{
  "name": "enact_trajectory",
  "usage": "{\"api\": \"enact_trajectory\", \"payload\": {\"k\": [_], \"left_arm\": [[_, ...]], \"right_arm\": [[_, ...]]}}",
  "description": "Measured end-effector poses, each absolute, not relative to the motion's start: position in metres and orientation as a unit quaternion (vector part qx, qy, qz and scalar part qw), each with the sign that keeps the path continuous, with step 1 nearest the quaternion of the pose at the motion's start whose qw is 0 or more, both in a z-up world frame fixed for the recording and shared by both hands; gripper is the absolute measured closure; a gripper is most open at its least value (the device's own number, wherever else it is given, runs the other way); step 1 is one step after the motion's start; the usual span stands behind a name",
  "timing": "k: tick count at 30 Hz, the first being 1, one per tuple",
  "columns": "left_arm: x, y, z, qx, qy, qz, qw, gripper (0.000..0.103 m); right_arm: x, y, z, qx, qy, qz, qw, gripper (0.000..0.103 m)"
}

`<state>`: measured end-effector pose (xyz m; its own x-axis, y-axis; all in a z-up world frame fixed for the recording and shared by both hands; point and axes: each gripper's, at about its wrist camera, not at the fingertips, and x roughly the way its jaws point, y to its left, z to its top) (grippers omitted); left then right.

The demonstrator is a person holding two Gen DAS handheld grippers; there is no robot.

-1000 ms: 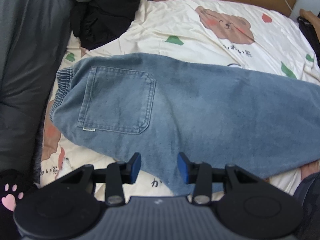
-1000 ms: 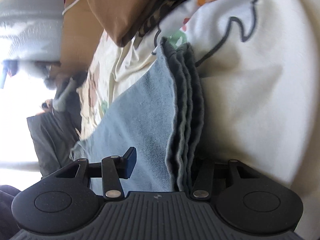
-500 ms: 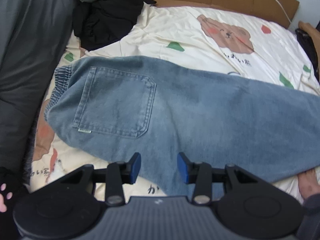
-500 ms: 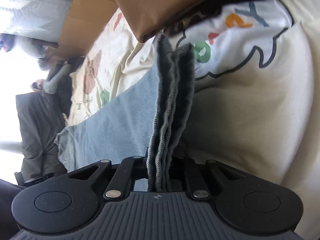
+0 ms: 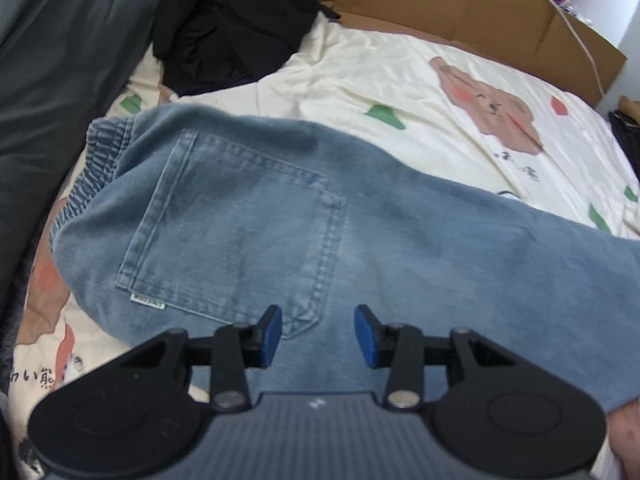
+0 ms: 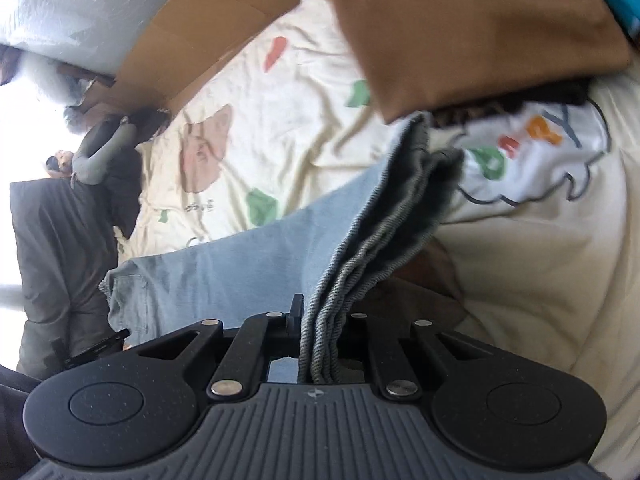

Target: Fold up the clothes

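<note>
Only rightward: gripper (image 6: 320, 340) pinching hems (image 6: 360, 264)

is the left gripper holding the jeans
No, the left gripper hangs open above the jeans, its blue pads apart with nothing between them.

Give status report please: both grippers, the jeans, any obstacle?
Right gripper shut on jeans hem. Left gripper open above seat. Black garment beyond waistband, not blocking.

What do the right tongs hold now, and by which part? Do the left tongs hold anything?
The right tongs are shut on the jeans, gripping the stacked hem edges at the leg end. The left tongs are open above the jeans and hold nothing.
</note>
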<state>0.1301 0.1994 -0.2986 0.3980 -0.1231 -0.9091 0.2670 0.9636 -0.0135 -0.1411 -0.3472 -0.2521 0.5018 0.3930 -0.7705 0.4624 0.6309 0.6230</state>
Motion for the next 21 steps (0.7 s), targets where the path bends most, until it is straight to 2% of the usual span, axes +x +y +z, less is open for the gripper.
{"api": "enact_trajectory", "payload": {"k": [6, 8, 10, 14, 21], "left_arm": [[0.147, 0.226, -0.292, 0.079, 0.472, -0.083, 0.874, 0.062], [0.156, 0.237, -0.288, 0.088, 0.456, -0.071, 0.882, 0.073], [0.169, 0.247, -0.286, 0.087, 0.447, -0.064, 0.888, 0.076], [0.194, 0.262, -0.288, 0.083, 0.439, -0.053, 0.893, 0.081], [0.236, 0.278, -0.316, 0.047, 0.464, -0.028, 0.884, 0.082]], "right_arm": [[-0.121, -0.335, -0.228, 0.405, 0.515, -0.035, 0.755, 0.095], [-0.116, -0.331, -0.225, 0.399, 0.521, -0.040, 0.753, 0.095], [-0.113, -0.326, -0.224, 0.394, 0.526, -0.044, 0.752, 0.095], [-0.111, -0.321, -0.223, 0.383, 0.535, -0.047, 0.751, 0.095], [-0.111, -0.318, -0.225, 0.378, 0.547, -0.061, 0.745, 0.095]]}}
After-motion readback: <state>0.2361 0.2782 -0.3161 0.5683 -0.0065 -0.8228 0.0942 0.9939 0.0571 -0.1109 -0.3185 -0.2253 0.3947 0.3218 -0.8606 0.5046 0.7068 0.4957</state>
